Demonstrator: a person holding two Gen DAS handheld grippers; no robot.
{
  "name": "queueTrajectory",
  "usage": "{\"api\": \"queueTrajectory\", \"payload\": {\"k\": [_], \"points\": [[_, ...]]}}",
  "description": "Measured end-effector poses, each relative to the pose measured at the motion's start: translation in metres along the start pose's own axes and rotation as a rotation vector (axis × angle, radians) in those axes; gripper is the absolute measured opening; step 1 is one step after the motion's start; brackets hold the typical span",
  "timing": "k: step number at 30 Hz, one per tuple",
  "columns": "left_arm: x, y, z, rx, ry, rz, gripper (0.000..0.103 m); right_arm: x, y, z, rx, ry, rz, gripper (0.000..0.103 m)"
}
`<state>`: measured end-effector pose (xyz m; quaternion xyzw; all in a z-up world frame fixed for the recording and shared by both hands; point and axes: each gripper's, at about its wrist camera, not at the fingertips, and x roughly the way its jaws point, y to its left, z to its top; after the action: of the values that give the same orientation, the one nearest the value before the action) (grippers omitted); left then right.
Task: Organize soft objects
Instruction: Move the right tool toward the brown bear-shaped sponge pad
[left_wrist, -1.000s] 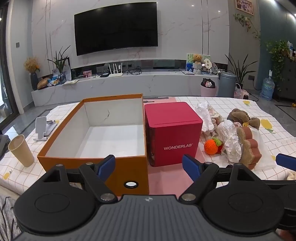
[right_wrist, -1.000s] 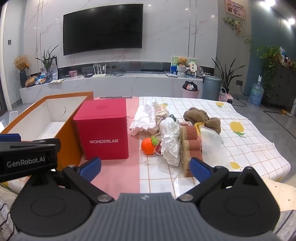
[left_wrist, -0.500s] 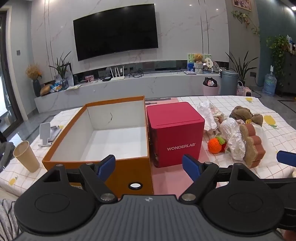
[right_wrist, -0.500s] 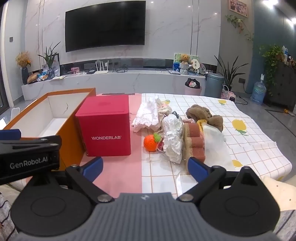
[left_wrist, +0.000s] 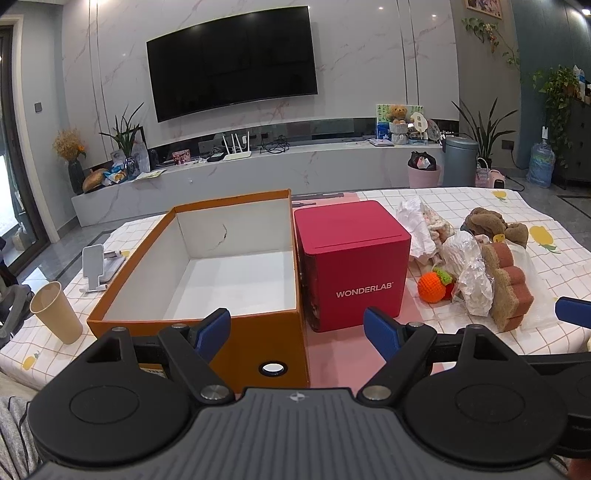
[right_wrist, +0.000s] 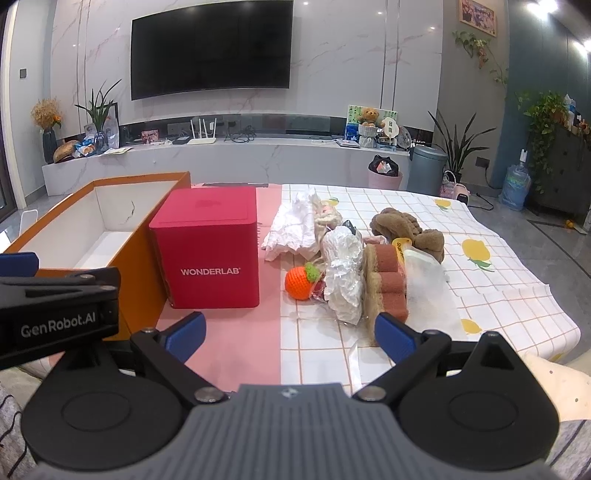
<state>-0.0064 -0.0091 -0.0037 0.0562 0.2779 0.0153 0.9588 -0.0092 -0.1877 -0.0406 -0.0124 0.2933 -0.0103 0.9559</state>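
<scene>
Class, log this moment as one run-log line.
left tool: open, holding nothing | right tool: open, holding nothing | orange box: holds nothing | soft toys: piled right of red box

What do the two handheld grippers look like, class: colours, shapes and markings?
Both the left gripper and the right gripper have black angular arms, blue fingertip pads, round black discs and a ribbed grey body. The left one's side reads GenRobot.AI in white.

The orange box (left_wrist: 266, 339) looks like matt cardboard, white and smooth inside; the red cube (right_wrist: 212, 258) has a smooth satin finish. The orange ball (right_wrist: 297, 282) is crocheted yarn, the brown toy (right_wrist: 406, 229) fuzzy plush, the wrap (right_wrist: 343, 273) crinkled glossy plastic. The cup (left_wrist: 55, 312) is matt paper, the tablecloth (right_wrist: 480, 295) smooth and faintly shiny
</scene>
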Motion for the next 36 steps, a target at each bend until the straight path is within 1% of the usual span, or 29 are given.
{"api": "queueTrajectory", "payload": {"k": [19,36], "points": [[0.0058,-0.0027,-0.0013,-0.001,0.03,0.004,0.096,0.0024,0.0016,-0.0019,-0.015,0.017,-0.007,0.096],[0.0084,-0.0037,-0.0047,-0.006,0.036,0.001,0.096,0.0025,0.0025,-0.0019,-0.02,0.017,-0.013,0.096]]}}
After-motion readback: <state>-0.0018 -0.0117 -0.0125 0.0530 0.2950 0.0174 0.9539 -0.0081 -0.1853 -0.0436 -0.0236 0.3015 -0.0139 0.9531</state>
